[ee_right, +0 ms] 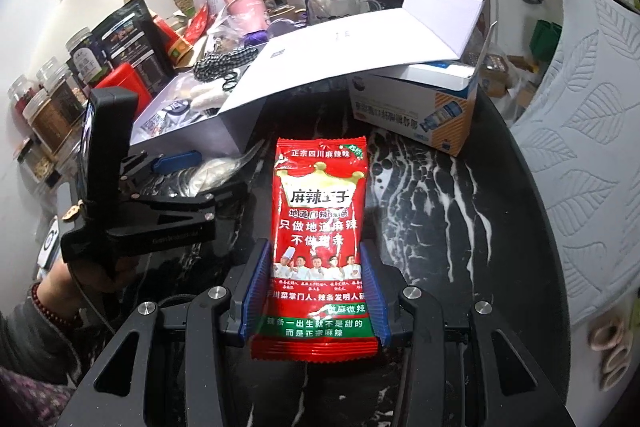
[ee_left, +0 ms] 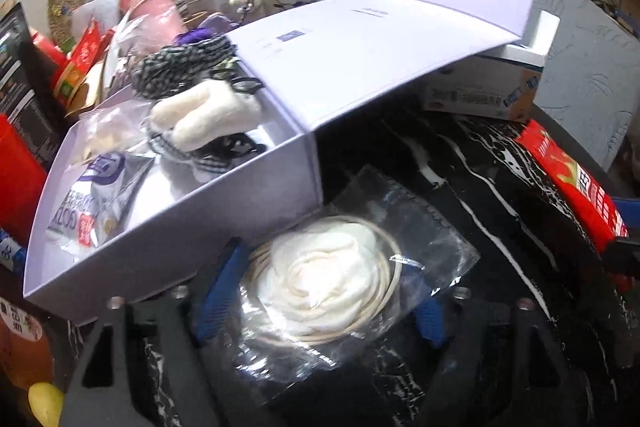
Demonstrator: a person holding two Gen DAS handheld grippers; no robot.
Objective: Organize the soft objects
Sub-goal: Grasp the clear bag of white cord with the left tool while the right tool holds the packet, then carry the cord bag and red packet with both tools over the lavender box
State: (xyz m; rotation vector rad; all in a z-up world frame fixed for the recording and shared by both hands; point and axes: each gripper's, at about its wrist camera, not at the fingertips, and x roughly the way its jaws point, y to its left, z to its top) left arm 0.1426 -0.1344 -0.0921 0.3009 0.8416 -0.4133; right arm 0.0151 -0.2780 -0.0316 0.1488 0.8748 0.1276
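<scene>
You are working over a black marble table streaked with white veins, crowded along its far side. The largest thing on it is a pale lilac box, sitting open with its lid folded back and resting on a white and blue carton behind it. Inside the box, a fluffy cream plush piece is lying on top of black-and-white knitted items, with a white and purple printed pouch lying in the near corner.

Your right gripper is closing its blue-padded fingers on a red snack packet, which is lying flat between them, printed face up, with its top end pointing toward the box. The pads are pressing against both long edges of the packet.

Your left gripper is holding a clear plastic bag with a cream rolled fabric piece and a coil of pale cord inside. The blue pads are sitting against both sides of the bag, just in front of the box's near wall. In the right wrist view, this gripper is showing left of the red packet, with your left hand wrapped around its handle.
</scene>
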